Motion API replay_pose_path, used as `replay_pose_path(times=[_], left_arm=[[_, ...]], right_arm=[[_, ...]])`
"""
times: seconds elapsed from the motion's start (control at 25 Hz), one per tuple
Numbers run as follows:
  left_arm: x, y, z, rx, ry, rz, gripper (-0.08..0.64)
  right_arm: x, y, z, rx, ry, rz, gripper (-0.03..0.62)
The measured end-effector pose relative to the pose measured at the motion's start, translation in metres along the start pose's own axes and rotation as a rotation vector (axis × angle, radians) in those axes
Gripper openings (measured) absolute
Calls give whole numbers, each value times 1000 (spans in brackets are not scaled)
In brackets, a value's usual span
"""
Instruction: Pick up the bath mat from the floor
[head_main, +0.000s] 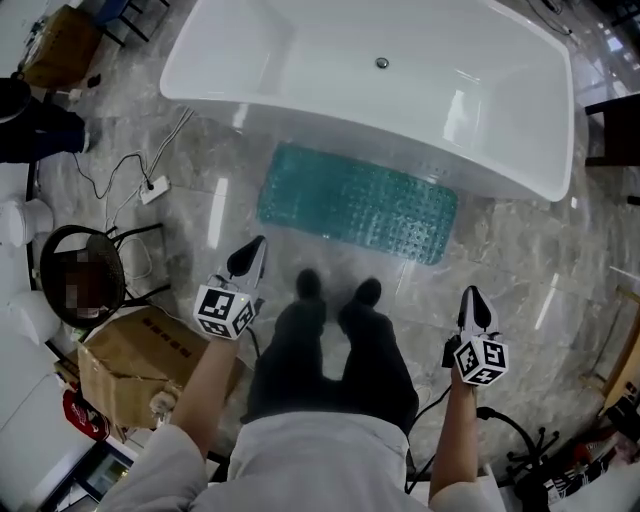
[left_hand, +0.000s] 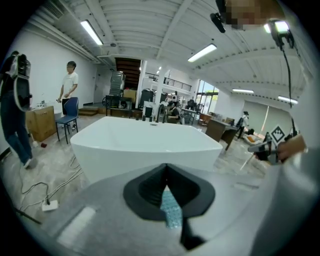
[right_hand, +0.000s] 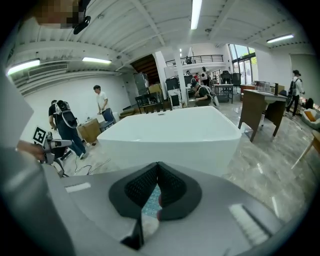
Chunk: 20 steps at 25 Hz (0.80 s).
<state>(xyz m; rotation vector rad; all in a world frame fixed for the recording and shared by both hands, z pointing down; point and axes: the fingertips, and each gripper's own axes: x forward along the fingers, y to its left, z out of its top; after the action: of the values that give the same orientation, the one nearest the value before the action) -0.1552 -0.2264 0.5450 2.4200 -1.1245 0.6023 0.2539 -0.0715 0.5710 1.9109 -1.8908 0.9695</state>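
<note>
Marble floor (head_main: 520, 260) carries the bath mat (head_main: 355, 200) flat against the bathtub (head_main: 330, 60); left gripper (head_main: 254, 247) and right gripper (head_main: 470, 296), both pressed together and empty, could skid off its low, probably clinging edge.

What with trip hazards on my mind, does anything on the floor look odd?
The teal bath mat lies slightly askew to the bathtub, and a white power strip lies loose on the floor.

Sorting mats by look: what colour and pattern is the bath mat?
Teal, covered in rows of small bumps; the bath mat shows best in the head view.
</note>
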Motion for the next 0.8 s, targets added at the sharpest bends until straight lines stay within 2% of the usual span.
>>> replay_pose_path(times=[0.56, 0.8], left_arm=[[173, 108, -190, 22, 80, 27, 3], [245, 164, -291, 34, 85, 22, 4]], right_arm=[[201, -87, -151, -50, 84, 5, 12], [286, -136, -235, -37, 93, 6, 34]])
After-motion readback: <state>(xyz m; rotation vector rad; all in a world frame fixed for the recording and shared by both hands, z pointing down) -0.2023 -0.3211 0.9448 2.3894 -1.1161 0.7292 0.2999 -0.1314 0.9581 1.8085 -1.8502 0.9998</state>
